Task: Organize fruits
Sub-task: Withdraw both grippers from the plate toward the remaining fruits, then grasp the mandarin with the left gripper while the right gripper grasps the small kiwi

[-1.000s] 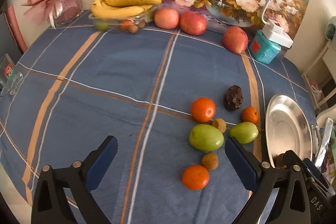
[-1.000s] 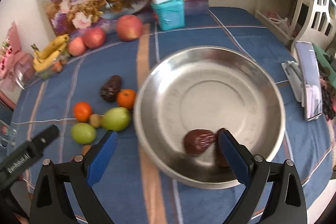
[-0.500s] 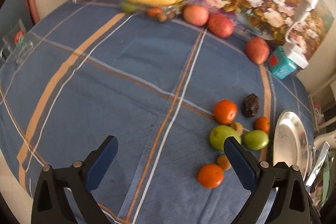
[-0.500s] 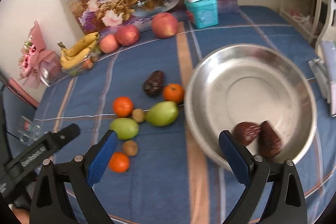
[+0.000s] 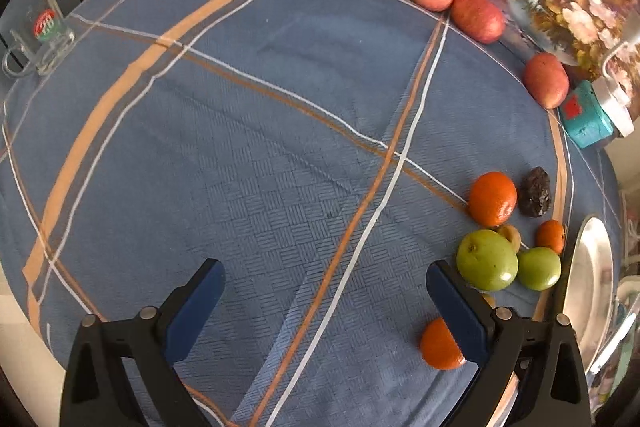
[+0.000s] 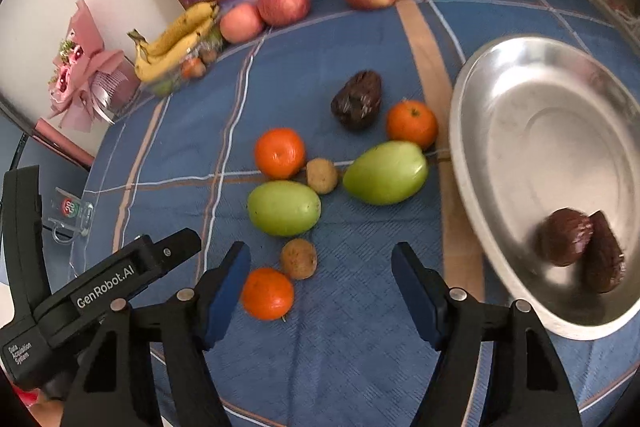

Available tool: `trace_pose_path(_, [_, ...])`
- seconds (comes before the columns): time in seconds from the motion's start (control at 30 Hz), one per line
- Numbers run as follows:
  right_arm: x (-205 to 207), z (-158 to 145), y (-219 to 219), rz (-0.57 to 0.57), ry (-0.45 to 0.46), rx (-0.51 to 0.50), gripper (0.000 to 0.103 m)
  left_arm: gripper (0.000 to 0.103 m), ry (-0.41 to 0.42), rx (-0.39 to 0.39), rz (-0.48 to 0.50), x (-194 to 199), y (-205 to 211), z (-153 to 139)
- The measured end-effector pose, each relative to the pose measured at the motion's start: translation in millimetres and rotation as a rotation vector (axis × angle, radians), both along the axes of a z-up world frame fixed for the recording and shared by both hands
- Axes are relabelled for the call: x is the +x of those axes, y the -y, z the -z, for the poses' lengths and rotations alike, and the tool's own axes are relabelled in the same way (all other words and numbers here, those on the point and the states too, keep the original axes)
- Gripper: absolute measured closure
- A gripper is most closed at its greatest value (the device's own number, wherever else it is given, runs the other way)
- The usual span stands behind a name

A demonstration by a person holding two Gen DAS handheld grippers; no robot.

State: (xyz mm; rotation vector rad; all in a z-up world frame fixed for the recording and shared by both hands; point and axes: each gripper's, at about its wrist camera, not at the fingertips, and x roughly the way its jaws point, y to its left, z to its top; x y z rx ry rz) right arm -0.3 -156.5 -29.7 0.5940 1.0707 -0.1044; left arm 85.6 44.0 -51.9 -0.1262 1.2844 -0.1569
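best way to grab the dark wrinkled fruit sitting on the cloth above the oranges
Grip the dark wrinkled fruit across its narrower middle, coming down from above. It lies on its side on the tablecloth, elongated and slightly tapered, so jaws set across the short width should seat best. An orange sits close on one side; the opposite side and the far end look clear, so approach from there.

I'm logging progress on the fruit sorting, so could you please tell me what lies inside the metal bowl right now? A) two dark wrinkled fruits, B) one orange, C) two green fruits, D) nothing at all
A: the right wrist view shows two dark wrinkled fruits lying side by side in the metal bowl, while the oranges and green fruits sit on the tablecloth beside it.
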Motion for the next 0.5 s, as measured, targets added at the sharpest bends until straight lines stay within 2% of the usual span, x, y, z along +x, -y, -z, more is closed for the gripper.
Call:
trace_pose_path(0.07, [3.9,4.1,-3.7,-0.014,-0.003,0.006,0.037,0.002,-0.004,-0.001,-0.008,1.7,-1.2,2.0])
trace_pose_path(0.2, [13.2,15.7,-11.2,-0.033,-0.030,0.017,0.041,0.001,-0.004,-0.008,-0.016,5.8,-2.9,2.1])
trace_pose_path(0.27, [16.9,19.9,-13.7,-0.040,-0.041,0.016,0.049,0.001,-0.004,-0.008,-0.018,6.5,-3.3,2.3])
trace_pose_path(0.5, [22.3,22.3,-18.6,-0.041,-0.032,0.023,0.063,0.001,-0.013,-0.033,-0.007,7.5,1.0,2.5])
